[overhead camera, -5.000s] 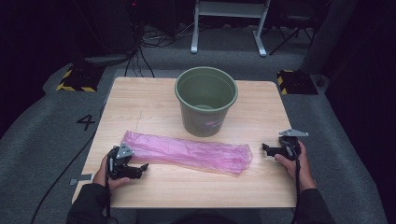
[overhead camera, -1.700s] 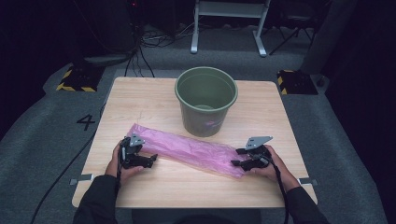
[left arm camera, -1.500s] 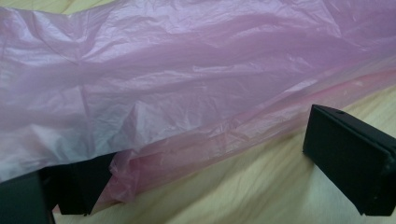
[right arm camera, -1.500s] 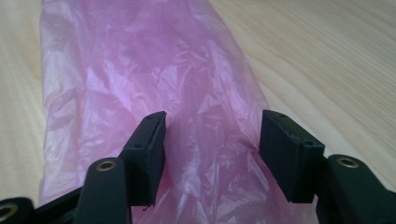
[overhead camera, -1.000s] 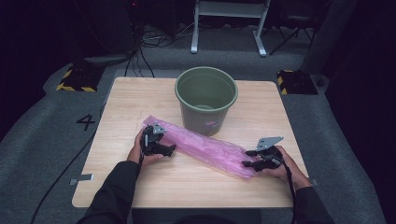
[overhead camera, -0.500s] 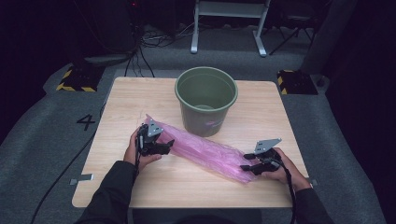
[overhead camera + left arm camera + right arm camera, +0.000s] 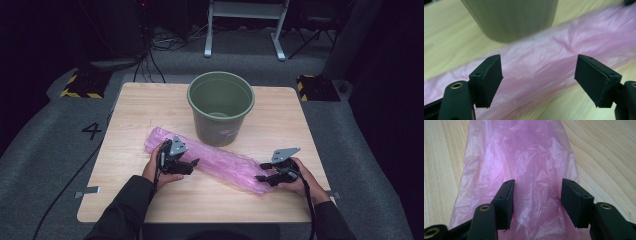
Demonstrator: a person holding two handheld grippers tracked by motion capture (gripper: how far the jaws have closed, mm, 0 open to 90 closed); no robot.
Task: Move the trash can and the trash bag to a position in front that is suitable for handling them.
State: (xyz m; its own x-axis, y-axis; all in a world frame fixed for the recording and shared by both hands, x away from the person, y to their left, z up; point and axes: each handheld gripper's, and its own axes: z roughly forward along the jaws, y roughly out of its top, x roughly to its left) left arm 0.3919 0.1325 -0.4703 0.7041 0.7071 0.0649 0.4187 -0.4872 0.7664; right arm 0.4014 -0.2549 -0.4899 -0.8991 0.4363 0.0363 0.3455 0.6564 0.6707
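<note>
my left tool [image 7: 186, 163] and right tool [image 7: 266, 171] both gape over the pink bag [image 7: 220, 161], which lies flat on the desk [image 7: 140, 107] before the green bucket [image 7: 220, 107].

Dark long sleeves on both forearms. Left gripper [image 7: 191, 164] and right gripper [image 7: 263, 171] black, each topped by a grey three-cornered plate, black cable trailing back. Jaws flat matte-black pads with small screw holes, brass rivets on arms behind.
</note>
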